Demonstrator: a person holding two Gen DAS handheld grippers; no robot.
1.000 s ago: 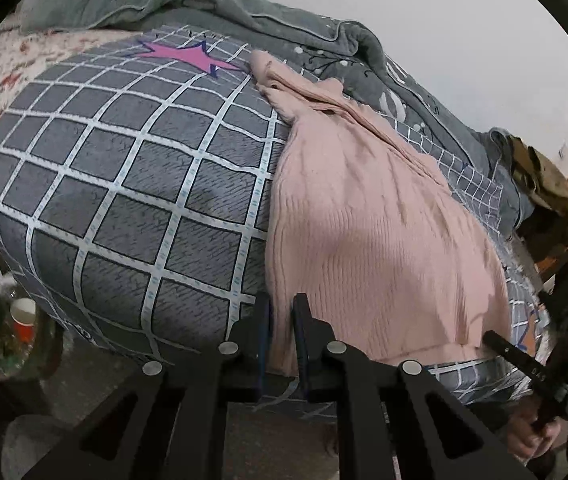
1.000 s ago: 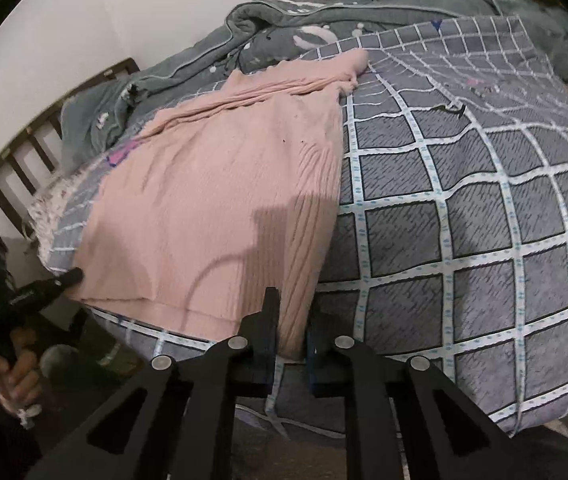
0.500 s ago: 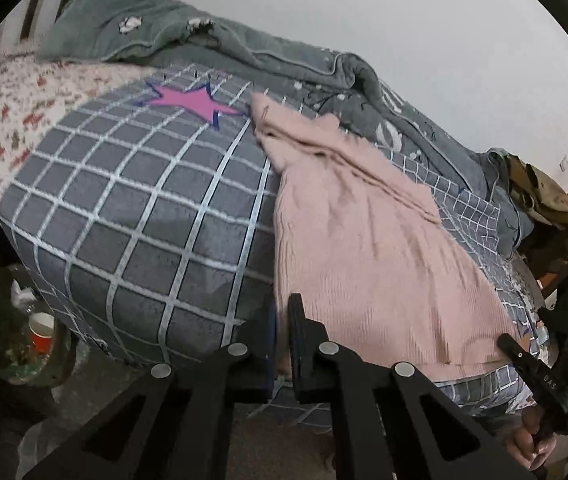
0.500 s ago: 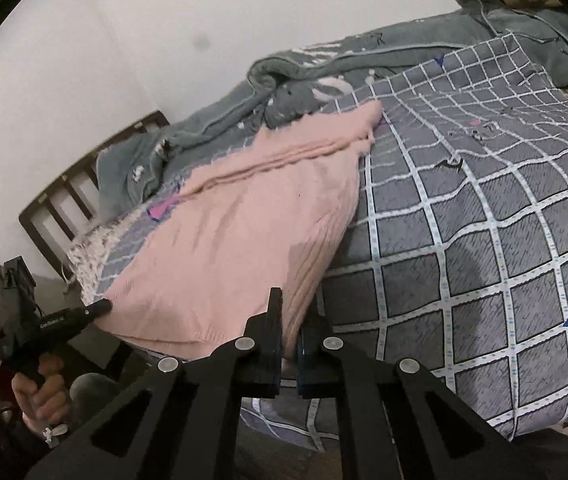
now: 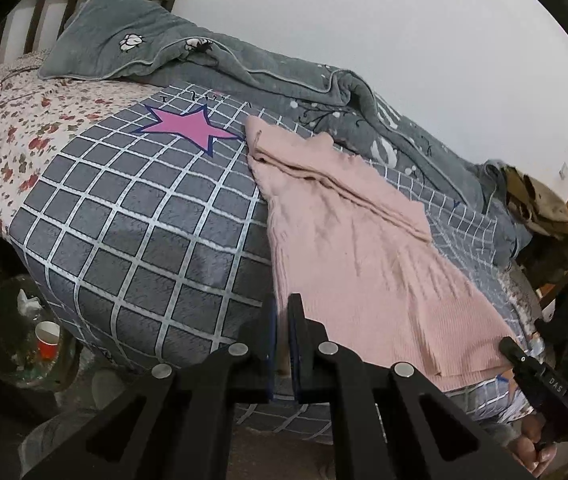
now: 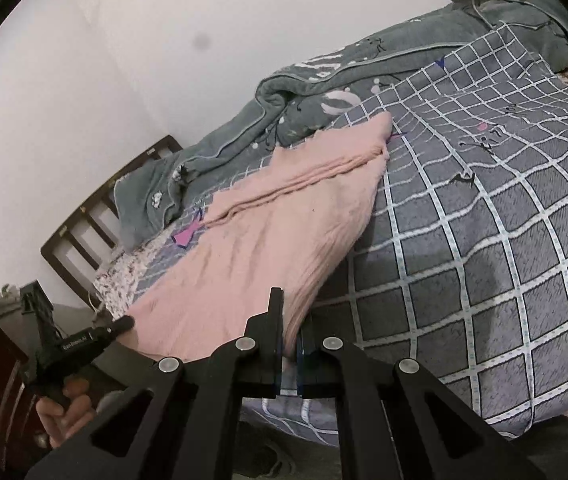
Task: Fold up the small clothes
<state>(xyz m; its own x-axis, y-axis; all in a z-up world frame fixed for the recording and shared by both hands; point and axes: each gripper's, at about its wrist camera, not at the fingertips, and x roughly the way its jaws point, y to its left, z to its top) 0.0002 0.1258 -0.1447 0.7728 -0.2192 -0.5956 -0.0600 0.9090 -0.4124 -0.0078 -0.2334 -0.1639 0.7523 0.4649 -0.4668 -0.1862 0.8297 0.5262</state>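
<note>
Both grippers pinch the pink sweater's near hem on the bed.

On my left, the left gripper has its fingers shut tight on one near corner of the sweater. The sweater lies spread on the checked quilt, with its far end folded up by the grey blanket. On my right, the right gripper has its fingers shut on the other near corner. I think the knit is soft, light and floppy, so it will sag between my two grips. It may stretch if I pull hard. The hem corners look like the best places to hold, so the edge stays straight for the fold.
</note>
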